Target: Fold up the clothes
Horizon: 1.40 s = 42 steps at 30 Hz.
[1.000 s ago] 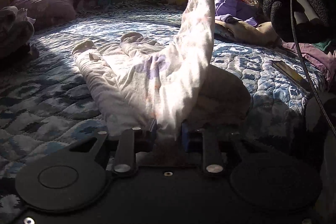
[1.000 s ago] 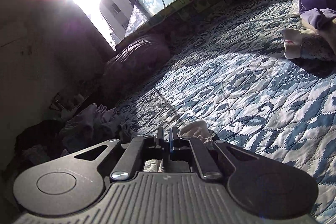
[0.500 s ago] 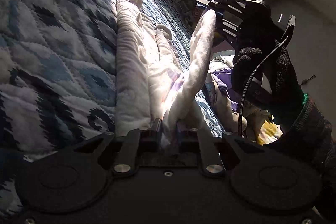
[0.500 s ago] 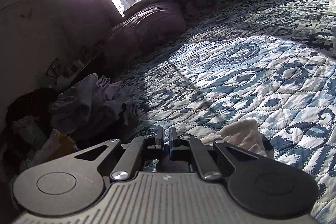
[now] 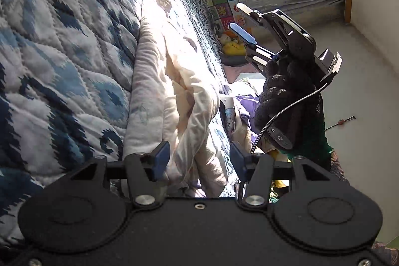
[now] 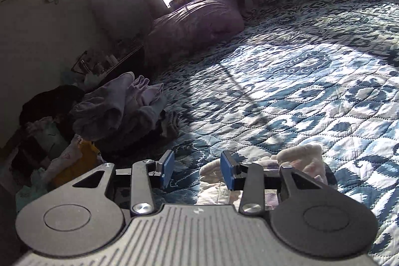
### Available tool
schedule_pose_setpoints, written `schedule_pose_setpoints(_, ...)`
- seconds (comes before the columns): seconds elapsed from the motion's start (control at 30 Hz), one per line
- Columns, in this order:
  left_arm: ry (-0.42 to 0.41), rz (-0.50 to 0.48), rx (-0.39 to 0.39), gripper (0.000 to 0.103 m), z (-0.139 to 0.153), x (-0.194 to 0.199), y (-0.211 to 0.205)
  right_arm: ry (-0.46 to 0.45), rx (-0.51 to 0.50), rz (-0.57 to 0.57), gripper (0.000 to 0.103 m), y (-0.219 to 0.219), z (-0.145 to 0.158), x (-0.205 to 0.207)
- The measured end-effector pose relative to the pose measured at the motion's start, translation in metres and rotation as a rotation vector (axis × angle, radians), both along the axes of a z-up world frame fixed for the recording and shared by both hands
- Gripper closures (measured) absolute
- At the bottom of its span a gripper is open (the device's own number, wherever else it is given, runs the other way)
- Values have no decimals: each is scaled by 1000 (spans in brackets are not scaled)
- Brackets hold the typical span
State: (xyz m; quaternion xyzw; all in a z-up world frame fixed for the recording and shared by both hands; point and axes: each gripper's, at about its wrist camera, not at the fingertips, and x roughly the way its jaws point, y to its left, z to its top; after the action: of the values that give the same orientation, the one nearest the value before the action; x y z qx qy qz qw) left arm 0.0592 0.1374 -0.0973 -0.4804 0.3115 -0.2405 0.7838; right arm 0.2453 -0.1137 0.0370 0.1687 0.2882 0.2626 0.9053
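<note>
A pale garment (image 5: 159, 81) is seen lying lengthwise on the quilt (image 5: 49, 66), doubled into a long narrow strip through the middle of the left wrist frame; its near end is bunched and uneven. A lengthwise fold is thus judged made, while cross folds appear left.

The left gripper (image 5: 198, 162) is spread, cloth lying loose between its pads. The right gripper (image 6: 197, 171) is likewise released, a cloth edge shown lower centre.

Loose clothes (image 6: 117, 106) are heaped at left of the right wrist frame. No container can be made out.
</note>
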Motion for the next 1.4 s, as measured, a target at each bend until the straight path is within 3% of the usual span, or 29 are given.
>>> schedule_pose_setpoints(0.23,-29,84,16,52,20,18,22,-139,-114,-17,61,-43,-23,-120)
schedule_pose_setpoints(0.43,18,65,64,52,29,78,20,-225,-164,13,59,-30,-57,-170)
schedule_pose_setpoints(0.57,65,21,117,52,25,123,4,-271,-214,44,59,-10,-71,-173)
schedule_pose_setpoints(0.7,64,11,126,54,12,136,-4,-323,-240,57,59,1,-75,-167)
schedule_pose_setpoints(0.73,55,3,139,57,11,136,-6,-326,-241,61,59,3,-77,-165)
schedule_pose_setpoints(0.77,45,-10,166,72,11,138,-9,-328,-245,63,60,6,-79,-163)
schedule_pose_setpoints(0.8,15,-29,204,83,14,139,-12,-331,-250,67,60,8,-81,-161)
schedule_pose_setpoints(0.87,-114,-51,302,92,29,135,-19,-353,-272,90,60,15,-82,-161)
schedule_pose_setpoints(0.93,-254,-46,378,93,44,127,-22,-365,-302,113,60,22,-82,-160)
schedule_pose_setpoints(1.03,-367,-8,433,94,56,124,-17,-360,-356,156,60,32,-85,-157)
schedule_pose_setpoints(1.17,-311,-9,521,94,44,140,-15,-353,-428,214,60,47,-88,-153)
schedule_pose_setpoints(1.33,-204,-52,618,94,27,155,-20,-278,-501,264,60,56,-100,-150)
schedule_pose_setpoints(1.4,-179,-64,640,94,22,158,-21,-266,-466,260,60,51,-98,-149)
